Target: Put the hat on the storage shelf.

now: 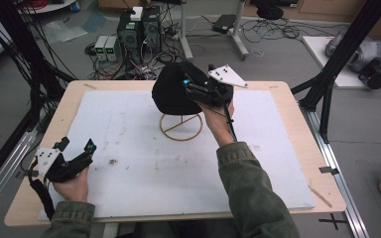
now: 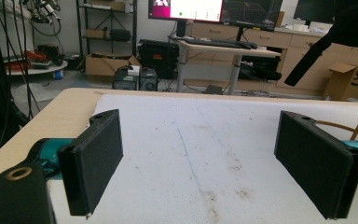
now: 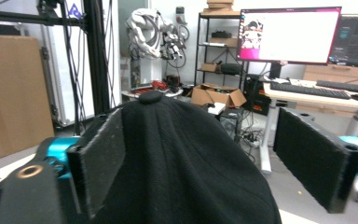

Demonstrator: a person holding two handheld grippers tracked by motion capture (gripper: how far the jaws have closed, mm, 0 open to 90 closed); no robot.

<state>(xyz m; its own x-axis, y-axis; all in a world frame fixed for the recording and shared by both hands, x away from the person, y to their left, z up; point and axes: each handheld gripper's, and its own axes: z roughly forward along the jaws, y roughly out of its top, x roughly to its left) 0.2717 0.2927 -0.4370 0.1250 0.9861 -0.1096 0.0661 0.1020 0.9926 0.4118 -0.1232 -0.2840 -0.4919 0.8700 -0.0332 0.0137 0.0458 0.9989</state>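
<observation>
High view: right tongs [image 1: 191, 88], released, straddle a black cap [image 1: 171, 91] atop its wire stand [image 1: 181, 127]; left tongs [image 1: 77, 147] rest spread on the desk [image 1: 287, 104]. Cap apparently not yet gripped.

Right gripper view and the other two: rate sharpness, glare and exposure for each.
Right gripper view: black cap close, soft and underexposed; monitor blown out. Left gripper view: white mat evenly lit, monitor glaring. High view: dim, low detail, cap a dark mass.
</observation>
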